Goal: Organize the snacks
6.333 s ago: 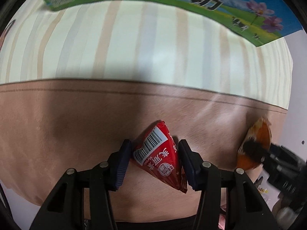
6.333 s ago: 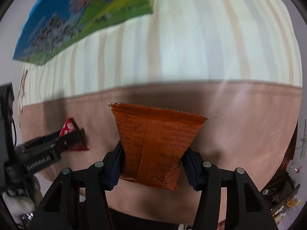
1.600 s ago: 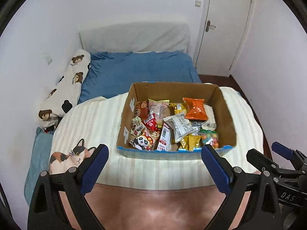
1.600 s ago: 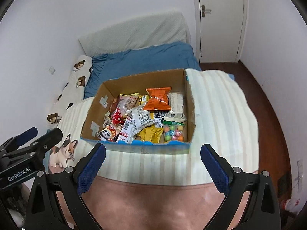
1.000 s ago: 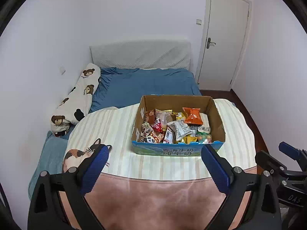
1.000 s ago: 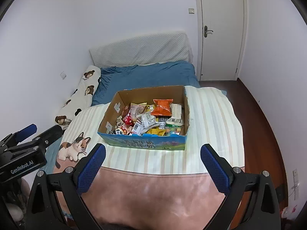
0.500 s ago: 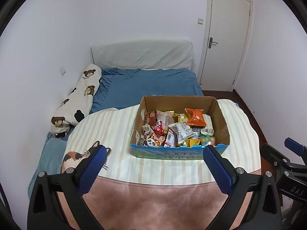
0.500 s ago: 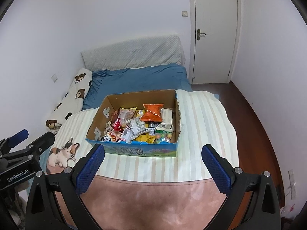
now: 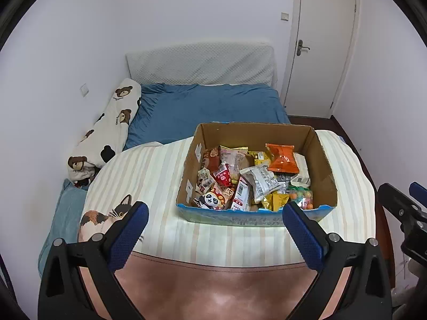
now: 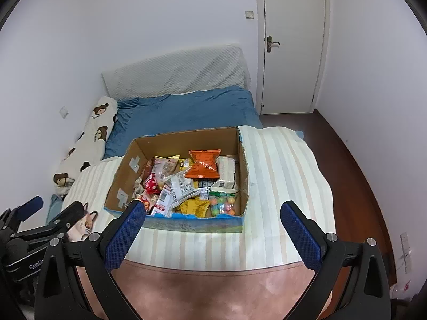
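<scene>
An open cardboard box [image 9: 192,165] [image 10: 125,170] stands on the striped cloth and holds several snack packets. An orange bag [image 9: 282,158] [image 10: 204,162] lies at the back right of the box. A small red packet [image 9: 222,175] [image 10: 151,184] lies at the left among the others. My left gripper [image 9: 214,236] is open and empty, held high and back from the box. My right gripper [image 10: 213,236] is open and empty too, at a like distance. Each gripper shows at the edge of the other's view.
The box sits on a table covered by a cream striped cloth [image 9: 149,176] with a cat print [image 9: 104,217]. A pink-brown band [image 9: 213,288] covers the near edge. A blue bed [image 9: 208,104], a bear-print pillow [image 9: 112,130] and a white door [image 10: 292,42] lie beyond.
Earlier each gripper was shut on a packet, left on the red one, right on the orange bag. Both packets now lie in the box. Both grippers have opened and pulled up and back.
</scene>
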The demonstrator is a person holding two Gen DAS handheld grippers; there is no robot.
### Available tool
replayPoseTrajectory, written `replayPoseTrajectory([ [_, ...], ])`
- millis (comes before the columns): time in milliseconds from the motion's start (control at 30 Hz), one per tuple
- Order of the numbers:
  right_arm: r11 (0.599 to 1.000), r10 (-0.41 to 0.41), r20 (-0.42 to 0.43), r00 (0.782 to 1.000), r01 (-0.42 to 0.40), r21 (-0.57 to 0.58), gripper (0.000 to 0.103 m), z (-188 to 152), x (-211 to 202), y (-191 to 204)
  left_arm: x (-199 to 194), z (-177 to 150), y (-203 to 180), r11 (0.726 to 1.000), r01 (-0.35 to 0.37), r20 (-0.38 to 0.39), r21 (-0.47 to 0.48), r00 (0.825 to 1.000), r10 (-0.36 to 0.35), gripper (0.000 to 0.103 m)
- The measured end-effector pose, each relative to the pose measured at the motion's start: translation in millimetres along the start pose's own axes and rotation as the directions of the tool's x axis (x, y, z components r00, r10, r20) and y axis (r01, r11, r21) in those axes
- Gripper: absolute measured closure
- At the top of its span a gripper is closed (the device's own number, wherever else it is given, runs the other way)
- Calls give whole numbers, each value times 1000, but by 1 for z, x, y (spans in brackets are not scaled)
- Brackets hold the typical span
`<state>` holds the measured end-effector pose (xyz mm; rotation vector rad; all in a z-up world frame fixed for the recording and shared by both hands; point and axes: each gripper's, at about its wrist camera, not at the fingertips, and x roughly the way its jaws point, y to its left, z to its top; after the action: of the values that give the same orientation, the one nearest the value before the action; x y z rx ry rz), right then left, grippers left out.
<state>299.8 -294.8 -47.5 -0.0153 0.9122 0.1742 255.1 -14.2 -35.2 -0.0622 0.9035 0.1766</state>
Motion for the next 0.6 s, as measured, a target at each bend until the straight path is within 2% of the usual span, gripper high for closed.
replayPoseTrajectory([
  [600, 1000, -14, -28, 1000, 14, 20, 0, 1, 17, -1, 3, 11, -2, 1000, 12, 10, 2, 1000, -12, 0],
])
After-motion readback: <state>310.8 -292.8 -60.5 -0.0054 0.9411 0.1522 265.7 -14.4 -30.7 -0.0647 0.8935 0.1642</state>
